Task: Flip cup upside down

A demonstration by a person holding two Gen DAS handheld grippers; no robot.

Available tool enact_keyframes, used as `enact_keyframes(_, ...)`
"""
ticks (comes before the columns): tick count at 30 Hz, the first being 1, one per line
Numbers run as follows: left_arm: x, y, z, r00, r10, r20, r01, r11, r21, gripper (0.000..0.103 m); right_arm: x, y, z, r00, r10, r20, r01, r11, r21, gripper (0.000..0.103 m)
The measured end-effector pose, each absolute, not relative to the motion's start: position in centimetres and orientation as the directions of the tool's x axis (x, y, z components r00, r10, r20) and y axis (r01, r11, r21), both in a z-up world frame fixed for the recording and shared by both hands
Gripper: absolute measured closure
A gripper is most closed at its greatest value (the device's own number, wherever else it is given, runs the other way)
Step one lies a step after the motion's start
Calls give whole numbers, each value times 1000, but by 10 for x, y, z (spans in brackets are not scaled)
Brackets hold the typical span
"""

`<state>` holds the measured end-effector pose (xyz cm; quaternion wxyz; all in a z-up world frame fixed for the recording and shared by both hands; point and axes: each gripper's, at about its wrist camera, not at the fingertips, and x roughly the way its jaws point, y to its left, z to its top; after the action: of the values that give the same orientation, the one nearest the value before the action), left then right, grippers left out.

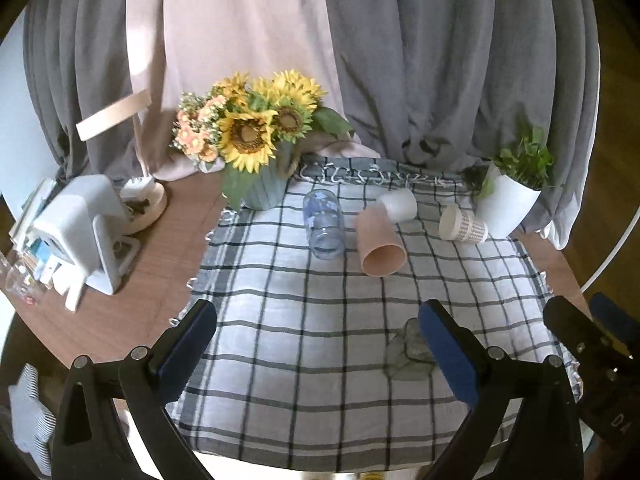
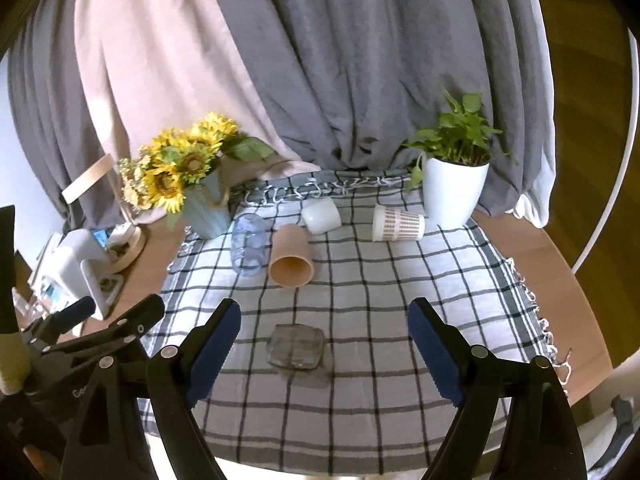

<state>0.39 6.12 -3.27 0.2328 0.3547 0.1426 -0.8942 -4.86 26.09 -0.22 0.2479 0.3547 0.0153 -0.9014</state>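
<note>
1. The left gripper (image 1: 316,344) is nearest, its blue-padded fingers spread wide with nothing between them, hovering over the near part of the checked cloth (image 1: 280,360).
2. The right gripper (image 2: 324,336) is likewise wide open and holds nothing; it hangs above the same cloth, just beside the left one.
3. Between the right gripper's fingers, flat on the cloth, lies a clear square glass coaster (image 2: 297,347); in the left view it is partly hidden behind the right-hand finger.
4. Farther back, four cups lie on their sides on the cloth. The pink cup (image 2: 291,262) has its mouth facing the cameras, and its far end touches or nearly touches the white cup (image 2: 321,215) behind it.
5. The clear blue cup (image 2: 249,246) lies just beside the pink one, on its left, mouth also toward the cameras.
6. The patterned paper cup (image 2: 398,223) lies to the right, apart from the others, near the white plant pot (image 2: 452,192).
7. At the cloth's far left edge stands a blue vase of sunflowers (image 2: 188,176).
8. On the bare wooden tabletop (image 1: 132,280) to the left sits a white appliance (image 1: 80,232).
9. Grey and pink curtains (image 2: 320,60) hang behind everything.
</note>
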Motion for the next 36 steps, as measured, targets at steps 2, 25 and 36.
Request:
enact_keyframes(2,8,60,-32,-638,-328,-697,517,-853,-72,0,-42,258,-1,-634,-440,-636,457,-877,150,18)
enact_keyframes(25,9,54,-30,-664,-303,-684,470,-880,-66,0,-24,248,6,-686,-411,-600,423,-897,131,18)
enact_keyframes(36,9,54,-30,-663,-305,-684,473,-879,-65,0,-24,248,6,-688,-412,-598,422,-897,132,18)
